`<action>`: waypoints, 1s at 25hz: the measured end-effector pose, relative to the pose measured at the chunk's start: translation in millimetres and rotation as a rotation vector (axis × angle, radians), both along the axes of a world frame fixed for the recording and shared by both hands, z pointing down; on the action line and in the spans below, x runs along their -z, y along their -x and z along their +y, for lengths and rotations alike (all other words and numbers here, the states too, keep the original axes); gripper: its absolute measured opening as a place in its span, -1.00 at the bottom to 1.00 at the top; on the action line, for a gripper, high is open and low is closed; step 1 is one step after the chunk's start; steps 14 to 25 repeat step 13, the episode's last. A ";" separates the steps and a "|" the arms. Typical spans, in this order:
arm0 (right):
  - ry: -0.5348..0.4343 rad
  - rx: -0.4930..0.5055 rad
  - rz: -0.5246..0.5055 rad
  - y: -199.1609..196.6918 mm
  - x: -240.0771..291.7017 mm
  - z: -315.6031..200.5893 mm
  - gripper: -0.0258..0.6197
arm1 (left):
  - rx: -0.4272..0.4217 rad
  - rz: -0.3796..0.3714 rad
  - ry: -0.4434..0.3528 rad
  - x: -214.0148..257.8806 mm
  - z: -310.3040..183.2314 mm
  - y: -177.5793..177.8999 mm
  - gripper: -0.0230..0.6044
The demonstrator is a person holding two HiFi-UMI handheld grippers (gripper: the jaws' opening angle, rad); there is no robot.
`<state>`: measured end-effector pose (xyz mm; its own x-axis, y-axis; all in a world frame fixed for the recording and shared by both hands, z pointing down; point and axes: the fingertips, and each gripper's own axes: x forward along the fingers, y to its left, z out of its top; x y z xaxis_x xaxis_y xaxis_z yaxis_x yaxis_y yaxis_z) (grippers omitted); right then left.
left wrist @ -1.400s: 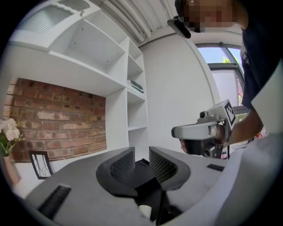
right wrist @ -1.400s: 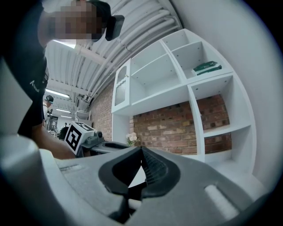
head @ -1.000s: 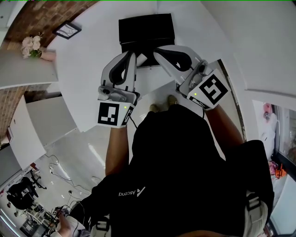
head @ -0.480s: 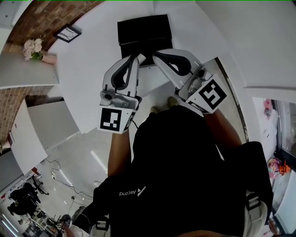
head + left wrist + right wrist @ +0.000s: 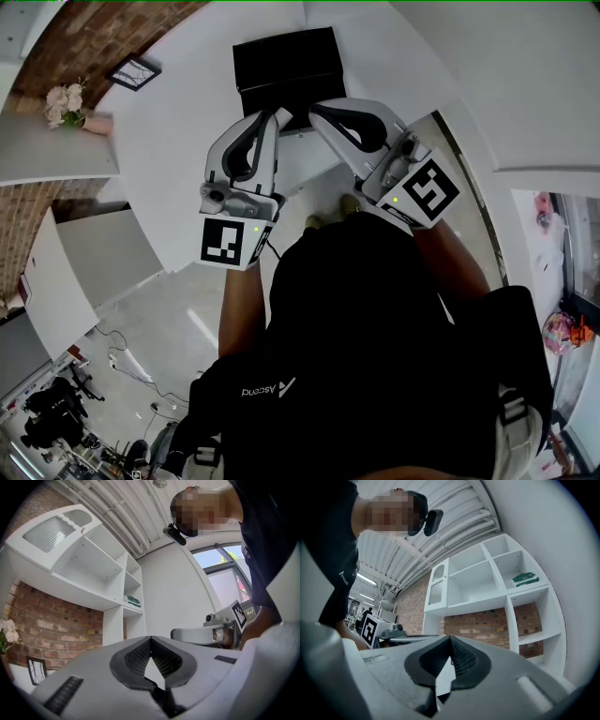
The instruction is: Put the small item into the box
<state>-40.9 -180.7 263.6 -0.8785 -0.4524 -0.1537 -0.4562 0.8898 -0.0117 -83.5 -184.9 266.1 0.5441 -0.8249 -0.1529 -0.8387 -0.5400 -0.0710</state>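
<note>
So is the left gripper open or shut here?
Shut and empty. In the left gripper view, the left gripper has its fingers meeting at the tips, with nothing between them.

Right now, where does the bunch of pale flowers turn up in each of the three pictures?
Head view: the flowers sit at the far left, near the top, just below the brick wall.
Left gripper view: the flowers are at the left edge, in front of the brick wall.
Right gripper view: not in it.
Shared landmark: the brick wall, which the right gripper view shows behind the white shelves.
</note>
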 end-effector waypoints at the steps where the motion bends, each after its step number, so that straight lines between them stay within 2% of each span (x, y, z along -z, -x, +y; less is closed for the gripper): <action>1: 0.006 -0.002 0.004 0.1 -1.1 0.1 -0.92 | -0.003 -0.003 -0.001 -0.2 0.3 -0.8 -0.93; 25: 0.010 -0.004 0.011 8.5 -4.6 -6.5 -0.92 | -0.016 -0.006 0.006 -2.9 -5.0 7.1 -0.93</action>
